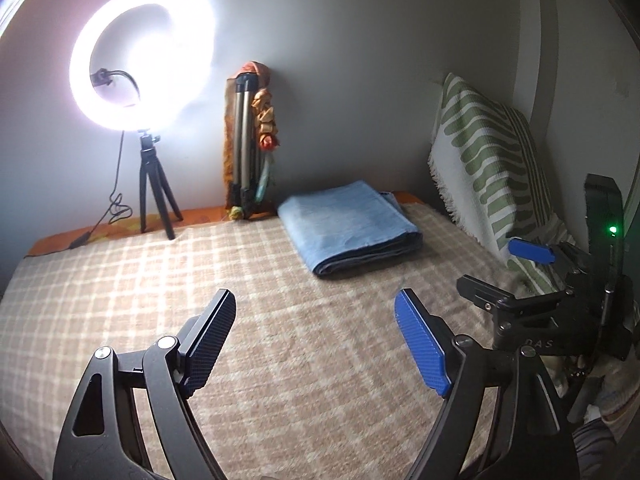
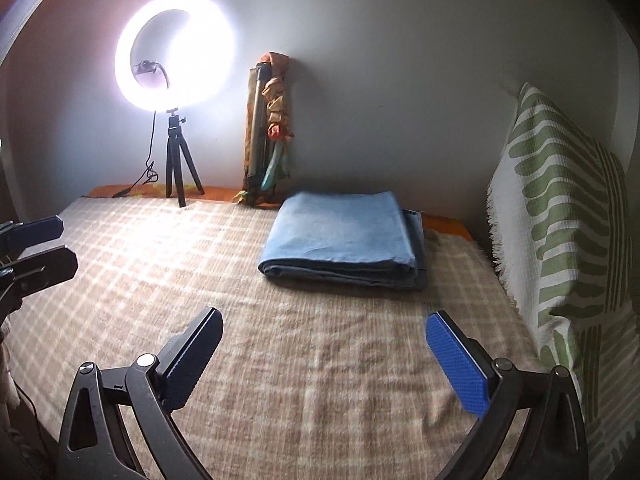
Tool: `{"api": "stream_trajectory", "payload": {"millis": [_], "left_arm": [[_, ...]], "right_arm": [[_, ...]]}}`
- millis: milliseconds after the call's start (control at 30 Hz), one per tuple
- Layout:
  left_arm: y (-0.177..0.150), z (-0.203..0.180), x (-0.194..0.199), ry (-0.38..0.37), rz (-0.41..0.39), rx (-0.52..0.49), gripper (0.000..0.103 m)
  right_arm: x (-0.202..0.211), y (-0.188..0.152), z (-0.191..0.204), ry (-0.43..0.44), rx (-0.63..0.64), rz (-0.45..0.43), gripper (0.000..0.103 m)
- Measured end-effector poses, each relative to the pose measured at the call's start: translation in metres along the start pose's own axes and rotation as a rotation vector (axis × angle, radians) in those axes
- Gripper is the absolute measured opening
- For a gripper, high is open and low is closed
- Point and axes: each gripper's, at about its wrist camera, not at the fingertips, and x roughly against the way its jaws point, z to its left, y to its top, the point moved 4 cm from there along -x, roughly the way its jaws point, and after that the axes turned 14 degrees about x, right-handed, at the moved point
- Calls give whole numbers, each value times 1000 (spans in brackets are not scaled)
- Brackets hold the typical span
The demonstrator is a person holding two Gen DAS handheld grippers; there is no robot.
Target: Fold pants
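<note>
Checked beige bedding [image 2: 320, 360] is spread across the bed, with a grey wall behind. At the far left a lit ring light [image 2: 174, 50] is mounted on a small tripod [image 2: 180, 168], and a folded tripod wrapped in cloth [image 2: 268, 132] is leaned against the wall. The left gripper [image 1: 316, 340] is seen with jaws spread and nothing between them. The pants [image 2: 340, 236], folded into a blue stack, are laid near the wall, well beyond both tongs and untouched. The right gripper [image 2: 324, 360] is likewise held wide and empty. A green-patterned pillow [image 2: 560, 220] is propped at the right.
</note>
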Motion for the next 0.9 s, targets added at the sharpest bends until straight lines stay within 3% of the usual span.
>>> {"api": "stream_trajectory", "payload": {"millis": [167,733,900], "left_arm": [[-7,4,4,-4,15,27,82],[-19,-1,12,59,1,-39,82],[-19,3,18,94,-33,-49,95]], "right_arm": [[7,-8,-1,-1,-49,-7,103],[16,-16,-7,-43,-74,-36,103],[15,-16,-6,-36,-77,-37,103]]}}
